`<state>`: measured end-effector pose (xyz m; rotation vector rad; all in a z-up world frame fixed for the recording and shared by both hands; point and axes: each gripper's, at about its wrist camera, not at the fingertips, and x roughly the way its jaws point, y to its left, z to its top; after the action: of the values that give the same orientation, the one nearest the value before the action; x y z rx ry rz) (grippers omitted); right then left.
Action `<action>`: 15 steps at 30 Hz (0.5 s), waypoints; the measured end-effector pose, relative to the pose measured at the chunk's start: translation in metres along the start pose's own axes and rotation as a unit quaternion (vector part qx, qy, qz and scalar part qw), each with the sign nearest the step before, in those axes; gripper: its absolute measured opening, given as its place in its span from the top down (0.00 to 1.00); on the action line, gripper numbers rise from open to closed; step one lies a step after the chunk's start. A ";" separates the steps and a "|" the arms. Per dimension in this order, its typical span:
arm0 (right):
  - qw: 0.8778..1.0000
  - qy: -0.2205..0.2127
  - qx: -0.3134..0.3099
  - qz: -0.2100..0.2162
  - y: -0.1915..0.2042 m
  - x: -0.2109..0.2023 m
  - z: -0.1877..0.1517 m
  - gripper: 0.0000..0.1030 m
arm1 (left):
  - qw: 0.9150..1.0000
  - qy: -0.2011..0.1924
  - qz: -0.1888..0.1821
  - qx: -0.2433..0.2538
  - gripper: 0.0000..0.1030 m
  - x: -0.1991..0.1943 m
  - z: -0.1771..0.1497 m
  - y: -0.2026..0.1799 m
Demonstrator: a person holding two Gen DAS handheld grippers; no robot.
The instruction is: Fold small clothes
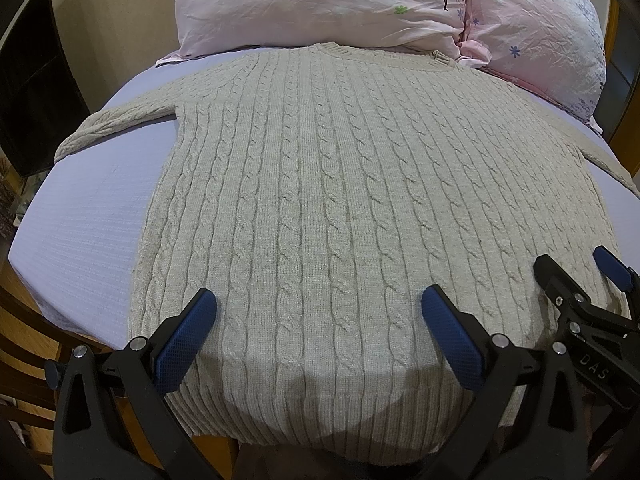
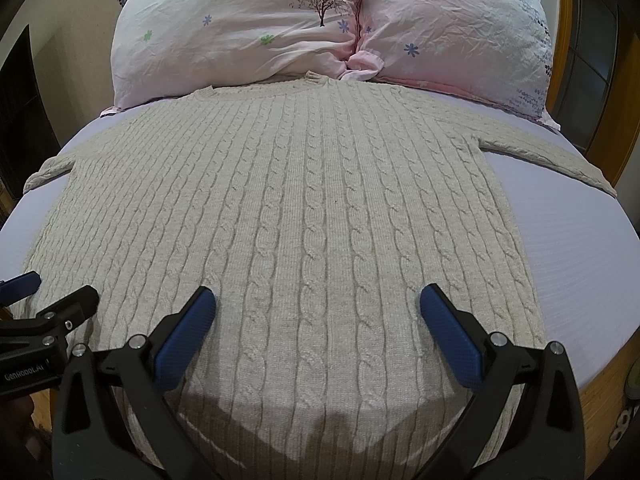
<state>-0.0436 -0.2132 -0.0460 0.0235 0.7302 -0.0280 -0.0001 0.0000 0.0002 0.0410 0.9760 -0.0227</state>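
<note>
A beige cable-knit sweater (image 1: 320,184) lies flat on the bed, collar toward the pillows, sleeves spread to both sides; it also shows in the right wrist view (image 2: 296,216). My left gripper (image 1: 319,304) is open and empty, hovering above the sweater's lower hem area. My right gripper (image 2: 318,302) is open and empty, also above the hem, to the right of the left one. The right gripper shows at the right edge of the left wrist view (image 1: 576,276); the left gripper shows at the left edge of the right wrist view (image 2: 52,292).
The bed has a lavender sheet (image 1: 88,216). Two pink floral pillows (image 1: 320,4) (image 2: 452,28) lie at the head, just past the collar. Wooden bed frame (image 2: 600,400) and floor show at the near edges. A dark cabinet (image 1: 28,92) stands left.
</note>
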 end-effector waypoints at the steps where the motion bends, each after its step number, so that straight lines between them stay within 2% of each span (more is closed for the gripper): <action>1: 1.000 -0.004 -0.002 0.001 0.000 0.000 0.000 0.02 | 1.000 0.000 -0.001 0.002 0.01 0.000 0.000 0.000; 3: 1.000 -0.020 -0.015 0.013 -0.002 0.000 -0.002 0.02 | 1.000 -0.002 -0.002 0.005 0.01 0.000 0.000 0.000; 5: 0.999 -0.023 -0.021 0.045 -0.012 -0.005 0.001 0.02 | 1.000 -0.011 -0.002 0.009 0.01 0.000 -0.003 -0.001; 6: 0.997 -0.020 0.001 0.078 -0.030 -0.008 0.011 0.02 | 1.000 -0.018 -0.003 0.013 0.01 -0.002 -0.005 0.000; 7: 0.995 -0.026 0.026 0.090 -0.045 -0.011 0.015 0.02 | 1.000 -0.024 -0.006 0.019 0.01 -0.002 -0.005 0.000; 9: 0.990 -0.050 0.090 0.097 -0.090 -0.019 0.034 0.02 | 0.999 -0.024 -0.021 0.027 0.01 -0.002 -0.003 0.006; 10: 0.985 -0.062 0.134 0.084 -0.123 -0.021 0.049 0.02 | 0.999 -0.023 -0.027 0.027 0.01 -0.004 -0.003 0.006; 12: 0.971 -0.074 0.218 0.058 -0.186 -0.016 0.070 0.02 | 0.998 -0.029 -0.051 0.021 0.01 -0.006 0.003 0.016; 14: 0.948 -0.061 0.311 0.021 -0.256 0.001 0.088 0.16 | 0.997 -0.046 -0.065 0.012 0.01 -0.010 0.015 0.027; 15: 0.933 -0.050 0.357 0.005 -0.290 0.012 0.093 0.29 | 0.996 -0.059 -0.073 0.008 0.01 -0.012 0.020 0.033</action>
<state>0.0175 -0.5062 0.0124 0.7189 0.5856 -0.2842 0.0111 0.0322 0.0219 -0.0165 0.8585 -0.1649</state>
